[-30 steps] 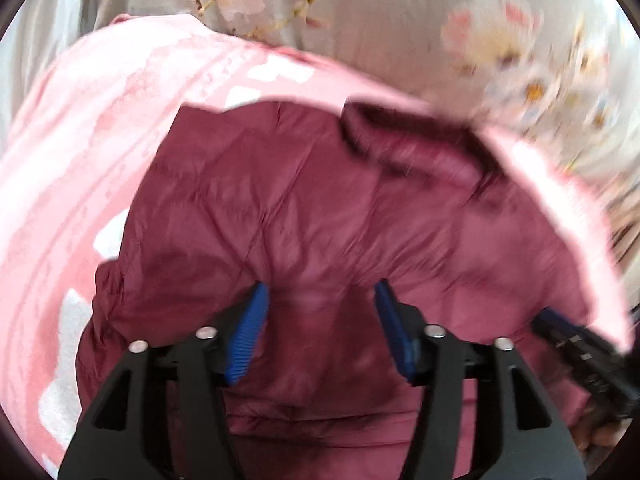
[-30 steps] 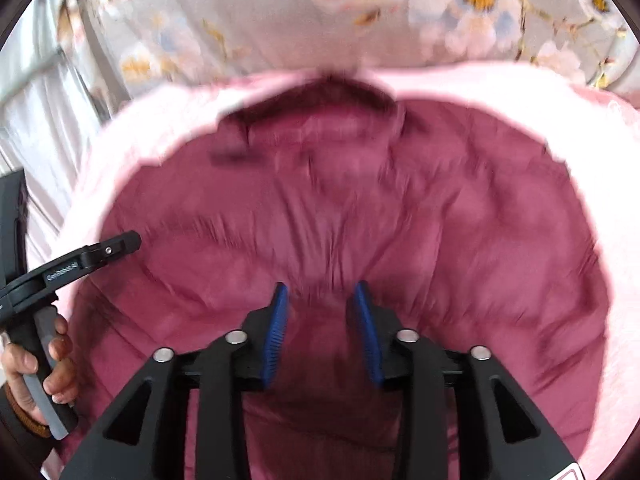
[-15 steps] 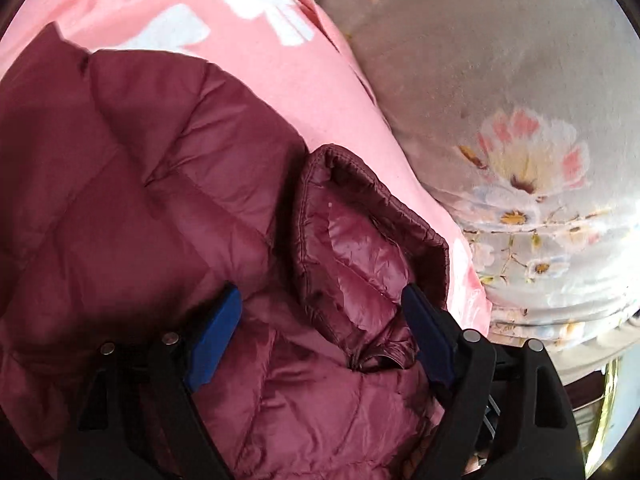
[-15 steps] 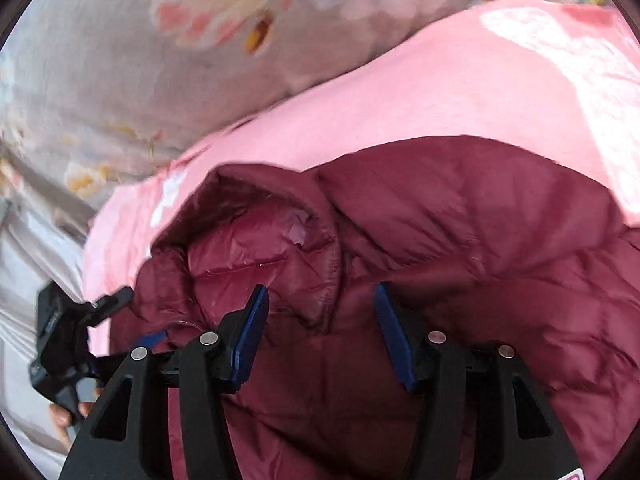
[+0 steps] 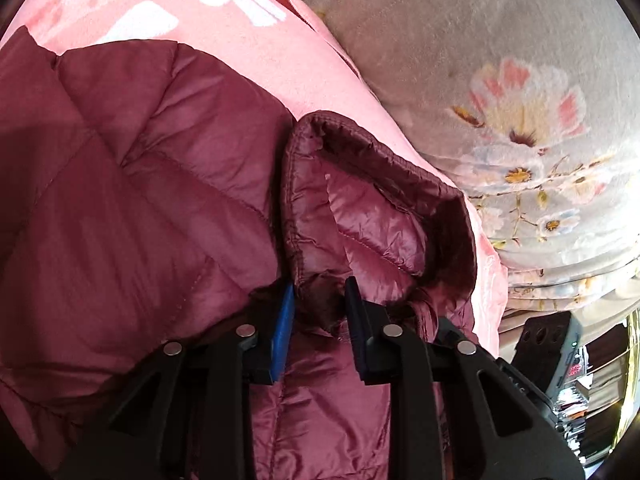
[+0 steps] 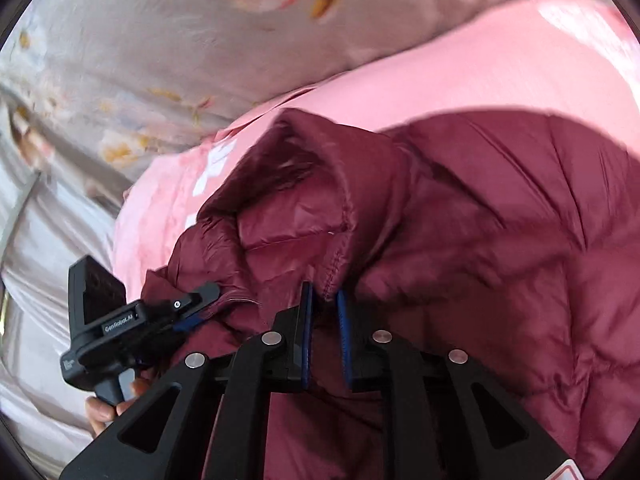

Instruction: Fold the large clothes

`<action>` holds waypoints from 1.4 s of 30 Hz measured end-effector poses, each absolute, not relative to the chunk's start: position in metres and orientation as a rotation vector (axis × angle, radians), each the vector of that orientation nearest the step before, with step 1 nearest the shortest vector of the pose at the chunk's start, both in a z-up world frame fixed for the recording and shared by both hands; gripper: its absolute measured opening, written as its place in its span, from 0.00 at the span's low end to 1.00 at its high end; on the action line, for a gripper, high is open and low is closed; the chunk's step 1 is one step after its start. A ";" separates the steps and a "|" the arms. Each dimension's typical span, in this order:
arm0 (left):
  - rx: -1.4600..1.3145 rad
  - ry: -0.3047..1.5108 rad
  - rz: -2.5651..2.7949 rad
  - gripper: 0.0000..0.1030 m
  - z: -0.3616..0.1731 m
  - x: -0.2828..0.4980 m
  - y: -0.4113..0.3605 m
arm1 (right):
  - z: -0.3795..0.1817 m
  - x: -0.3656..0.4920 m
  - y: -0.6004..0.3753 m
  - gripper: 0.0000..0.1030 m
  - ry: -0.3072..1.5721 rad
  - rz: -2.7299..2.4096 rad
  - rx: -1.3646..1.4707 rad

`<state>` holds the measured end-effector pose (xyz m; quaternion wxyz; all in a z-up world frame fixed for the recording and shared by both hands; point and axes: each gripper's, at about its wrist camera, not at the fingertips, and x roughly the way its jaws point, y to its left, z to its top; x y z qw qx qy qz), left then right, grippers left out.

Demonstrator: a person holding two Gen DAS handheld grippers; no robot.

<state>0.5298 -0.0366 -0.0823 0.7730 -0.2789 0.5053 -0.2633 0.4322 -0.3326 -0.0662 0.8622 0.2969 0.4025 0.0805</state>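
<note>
A maroon quilted puffer jacket [image 5: 152,184] lies spread on a pink blanket [image 5: 248,48] with white bow shapes, which covers a grey bedspread [image 5: 460,60] printed with pale flowers. The jacket's stand-up collar [image 5: 360,200] is raised off the rest of the garment, its shiny lining showing.

The left gripper [image 5: 318,316] comes in from the near side of its view. Its jaws have just been closing and now pinch the near end of the collar edge, the blue pad pressed against the fabric on the left and the dark finger against it on the right.

The right gripper [image 6: 325,316] sits at the other end of the collar [image 6: 320,208]. Its jaws have likewise just been closing and now stand narrow, with the stitched collar seam caught between the two blue pads.

In the right wrist view the left gripper [image 6: 200,312] shows at the near left, its tip on the jacket [image 6: 500,220] beside the collar, with the person's hand [image 6: 104,408] wrapped round its handle.
</note>
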 end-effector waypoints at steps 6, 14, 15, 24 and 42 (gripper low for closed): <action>-0.523 1.051 -0.572 0.18 -0.084 0.523 -0.039 | -0.073 0.433 -0.333 0.16 0.856 0.209 0.695; -0.469 1.008 -0.578 0.18 -0.083 0.519 -0.041 | -0.073 0.436 -0.334 0.42 0.817 0.256 0.855; -0.472 1.004 -0.581 0.18 -0.084 0.518 -0.040 | -0.073 0.438 -0.331 0.44 0.821 0.252 0.849; -0.458 0.974 -0.571 0.13 -0.085 0.511 -0.037 | -0.054 0.427 -0.315 0.09 0.805 0.184 0.654; -0.386 0.975 -0.547 0.12 -0.078 0.506 -0.039 | -0.077 0.392 -0.352 0.02 0.876 0.114 0.551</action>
